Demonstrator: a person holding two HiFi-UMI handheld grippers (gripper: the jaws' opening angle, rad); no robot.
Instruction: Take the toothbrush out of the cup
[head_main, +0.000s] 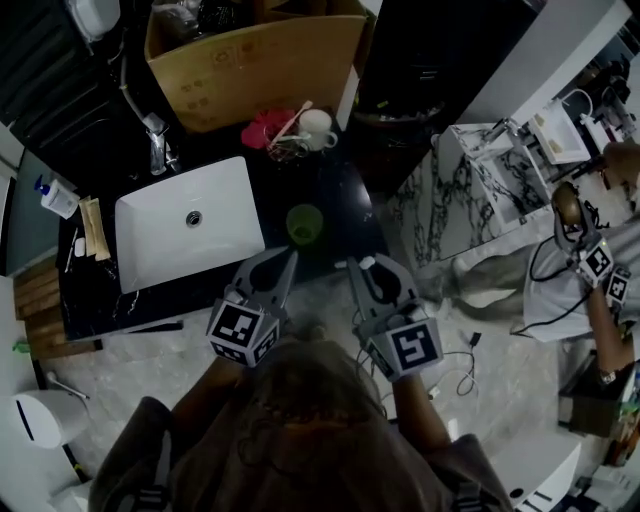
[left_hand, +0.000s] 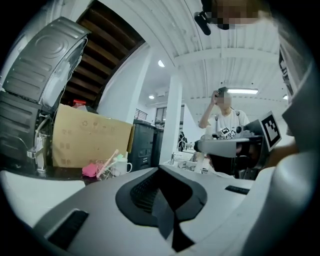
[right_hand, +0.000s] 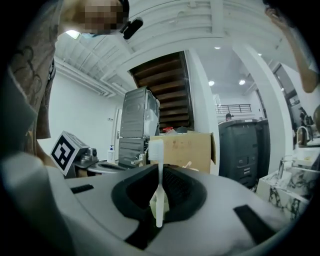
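**Right gripper** (right_hand: 159, 212): the jaws are closed on the lower handle of a white toothbrush (right_hand: 160, 185). The brush stands upright between them, bristle head at the top. It is clear of the cup.

**Left gripper** (left_hand: 172, 222): the jaws are brought together with nothing between them.

**Pose:** in the head view the two grippers are held side by side just short of the counter's near edge. The left gripper (head_main: 287, 260) and the right gripper (head_main: 366, 268) both point forward toward the counter, their tips angled slightly toward each other. Both forearms reach forward from the person's body, bent at the elbows.

**Surroundings:** the green cup (head_main: 305, 223) stands upright on the black counter (head_main: 345, 195), just beyond the two gripper tips and beside the white sink (head_main: 150, 250). A white mug (head_main: 318, 128) stands farther back, in front of a cardboard box (head_main: 250, 65).
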